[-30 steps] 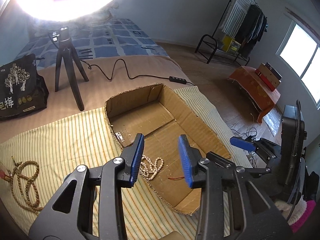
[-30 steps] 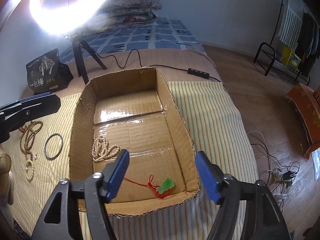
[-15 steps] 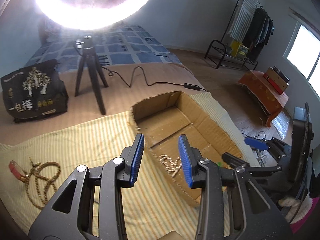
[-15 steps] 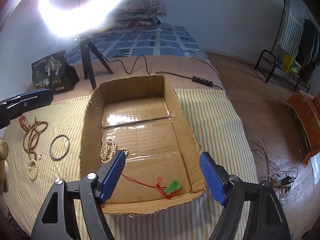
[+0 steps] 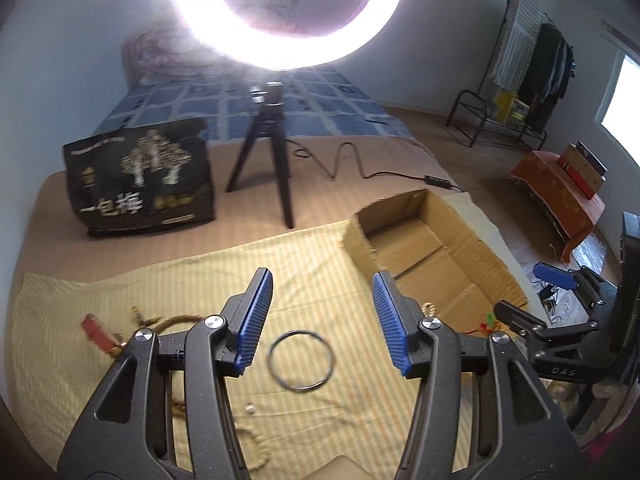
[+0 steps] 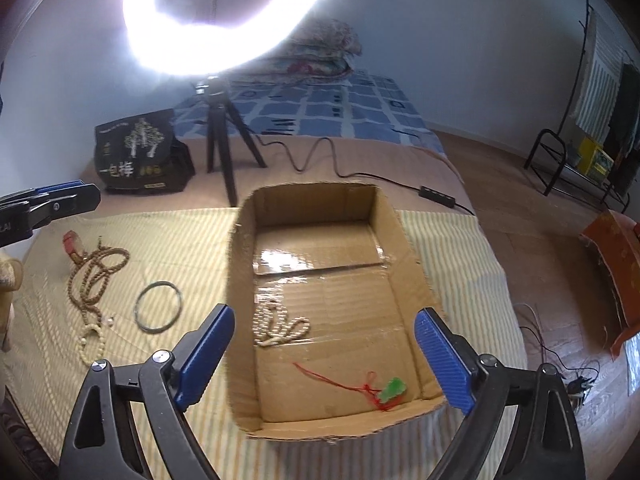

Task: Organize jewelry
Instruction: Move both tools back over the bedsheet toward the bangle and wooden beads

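Observation:
An open cardboard box (image 6: 240, 280) lies on a striped yellow cloth (image 6: 192, 240). Inside it lie a white bead necklace (image 6: 280, 326) and a green pendant on red cord (image 6: 392, 390). Left of the box on the cloth lie a dark metal bangle (image 5: 301, 359) (image 6: 157, 306), a brown bead necklace (image 6: 96, 276) with a red pendant (image 5: 96, 330), and a small pale bead bracelet (image 6: 90, 344). My left gripper (image 5: 324, 320) is open and empty, above the bangle. My right gripper (image 6: 324, 360) is open and empty over the box's near end.
A ring light on a black tripod (image 5: 268, 152) stands behind the cloth, its cable (image 5: 352, 160) trailing right. A black printed bag (image 5: 140, 176) stands at the back left. The bed edge and floor lie to the right, with a clothes rack (image 5: 520, 80).
My left gripper has swung left, away from the box, to above the bangle, and opened wider. My right gripper has pulled back slightly and stays open over the box.

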`<state>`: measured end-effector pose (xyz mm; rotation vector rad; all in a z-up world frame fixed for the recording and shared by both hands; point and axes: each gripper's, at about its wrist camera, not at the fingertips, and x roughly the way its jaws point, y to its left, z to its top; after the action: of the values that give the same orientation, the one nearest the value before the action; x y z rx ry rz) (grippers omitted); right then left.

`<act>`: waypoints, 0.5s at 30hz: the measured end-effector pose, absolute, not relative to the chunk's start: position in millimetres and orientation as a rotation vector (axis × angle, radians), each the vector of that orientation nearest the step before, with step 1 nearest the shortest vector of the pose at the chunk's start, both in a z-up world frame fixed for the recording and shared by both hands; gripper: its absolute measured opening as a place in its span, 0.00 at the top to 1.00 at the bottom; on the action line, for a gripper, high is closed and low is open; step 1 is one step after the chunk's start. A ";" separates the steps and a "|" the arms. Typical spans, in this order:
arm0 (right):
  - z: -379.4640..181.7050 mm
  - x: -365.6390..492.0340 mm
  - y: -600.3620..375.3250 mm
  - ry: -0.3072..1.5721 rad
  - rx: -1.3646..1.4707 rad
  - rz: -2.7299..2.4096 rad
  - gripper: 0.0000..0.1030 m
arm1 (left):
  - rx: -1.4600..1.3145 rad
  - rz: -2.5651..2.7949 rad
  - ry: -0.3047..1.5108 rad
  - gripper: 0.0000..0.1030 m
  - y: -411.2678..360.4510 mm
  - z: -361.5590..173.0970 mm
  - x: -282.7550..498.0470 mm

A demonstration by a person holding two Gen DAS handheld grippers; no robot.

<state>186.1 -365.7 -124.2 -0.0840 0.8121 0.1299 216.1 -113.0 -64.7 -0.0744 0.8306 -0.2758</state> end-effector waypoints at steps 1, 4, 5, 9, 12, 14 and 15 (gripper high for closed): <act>-123.4 185.7 -362.3 0.809 -0.085 0.140 0.10 | -0.075 -0.267 0.834 0.48 -106.3 -64.6 215.2; -121.0 185.3 -350.1 0.798 -0.088 0.169 0.10 | -0.064 -0.238 0.839 0.48 -88.2 -66.4 213.5; -120.2 185.7 -345.2 0.796 -0.087 0.180 0.10 | -0.063 -0.231 0.840 0.48 -84.0 -66.8 211.8; -120.7 186.0 -325.4 0.803 -0.082 0.226 0.10 | -0.068 -0.200 0.853 0.48 -56.8 -70.0 204.9; -122.8 185.6 -308.8 0.812 -0.094 0.258 0.09 | -0.066 -0.174 0.857 0.48 -38.4 -73.0 198.5; -125.5 184.5 -295.5 0.821 -0.114 0.276 0.08 | -0.067 -0.160 0.865 0.48 -27.1 -76.7 194.1; -127.1 183.8 -288.2 0.825 -0.126 0.286 0.07 | -0.066 -0.154 0.872 0.48 -21.3 -79.3 191.8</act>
<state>183.8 -288.2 -127.1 -0.1261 0.8248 0.2865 191.8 -21.3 -79.3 -0.0657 0.8724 -0.1536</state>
